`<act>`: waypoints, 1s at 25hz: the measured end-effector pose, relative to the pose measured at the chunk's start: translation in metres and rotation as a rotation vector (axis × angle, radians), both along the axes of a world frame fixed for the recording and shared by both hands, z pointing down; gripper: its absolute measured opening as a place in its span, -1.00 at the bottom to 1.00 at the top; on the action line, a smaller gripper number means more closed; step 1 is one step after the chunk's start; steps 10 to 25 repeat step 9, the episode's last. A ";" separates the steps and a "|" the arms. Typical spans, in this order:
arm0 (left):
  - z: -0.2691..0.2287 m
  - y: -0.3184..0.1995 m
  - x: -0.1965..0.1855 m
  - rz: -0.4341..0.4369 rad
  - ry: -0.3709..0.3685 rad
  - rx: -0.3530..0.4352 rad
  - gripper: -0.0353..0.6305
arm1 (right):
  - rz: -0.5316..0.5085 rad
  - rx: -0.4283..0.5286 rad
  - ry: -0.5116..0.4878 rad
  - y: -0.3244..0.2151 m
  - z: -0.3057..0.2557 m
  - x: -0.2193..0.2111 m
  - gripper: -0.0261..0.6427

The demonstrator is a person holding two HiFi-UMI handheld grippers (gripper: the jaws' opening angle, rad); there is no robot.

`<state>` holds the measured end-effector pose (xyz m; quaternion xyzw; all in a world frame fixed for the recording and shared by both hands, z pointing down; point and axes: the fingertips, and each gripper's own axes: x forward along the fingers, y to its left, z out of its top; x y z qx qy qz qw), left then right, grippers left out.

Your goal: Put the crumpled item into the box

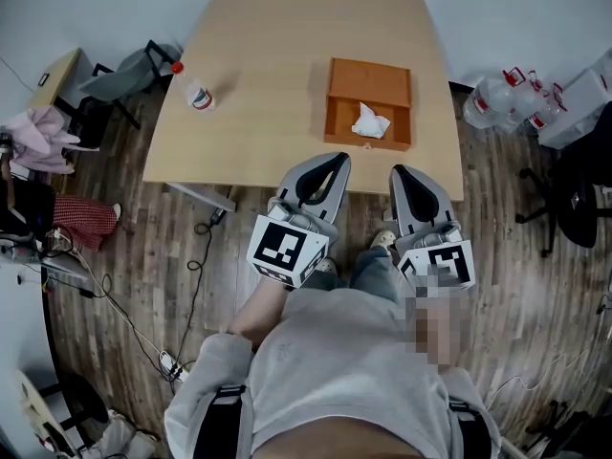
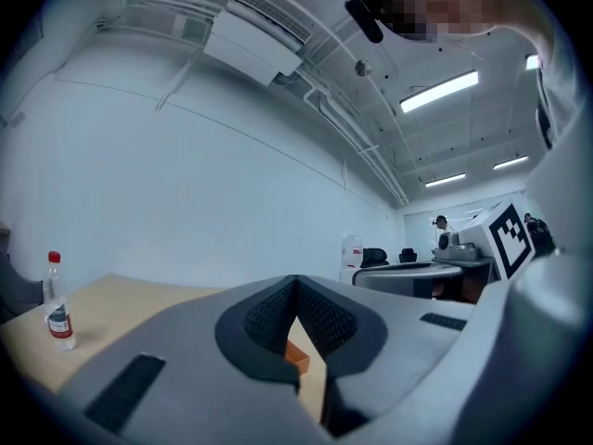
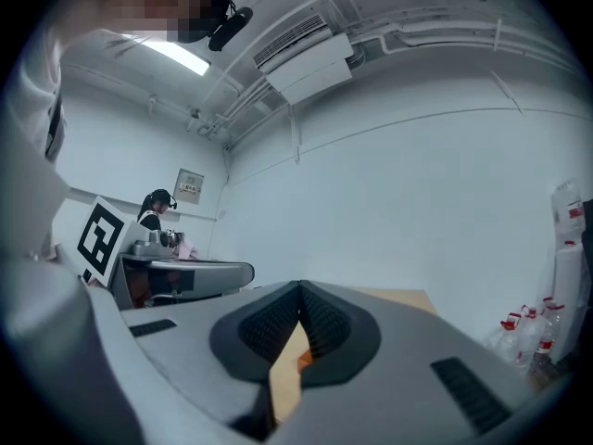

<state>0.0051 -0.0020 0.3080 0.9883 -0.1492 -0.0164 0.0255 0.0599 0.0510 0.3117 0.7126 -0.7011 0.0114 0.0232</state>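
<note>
Head view: light wooden table fills upper centre of frame. Orange box sits on it right of centre, open top. Crumpled white item already lies inside the box, toward its lower edge.

Left hand-held gripper and right hand-held gripper side by side at lower centre, tips over the table's near edge, both short of the box and clear of it.

Both gripper views: jaws closed tip to tip, nothing between them; a sliver of orange box shows through the gap below the tips.

Small clear bottle, red cap, upright on the table at upper left, well apart from the box.
</note>
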 end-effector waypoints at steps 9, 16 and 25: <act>0.000 -0.001 0.001 0.022 0.010 0.015 -0.85 | 0.004 -0.008 0.013 -0.003 -0.002 -0.004 -0.89; 0.000 -0.001 0.001 0.022 0.010 0.015 -0.85 | 0.004 -0.008 0.013 -0.003 -0.002 -0.004 -0.89; 0.000 -0.001 0.001 0.022 0.010 0.015 -0.85 | 0.004 -0.008 0.013 -0.003 -0.002 -0.004 -0.89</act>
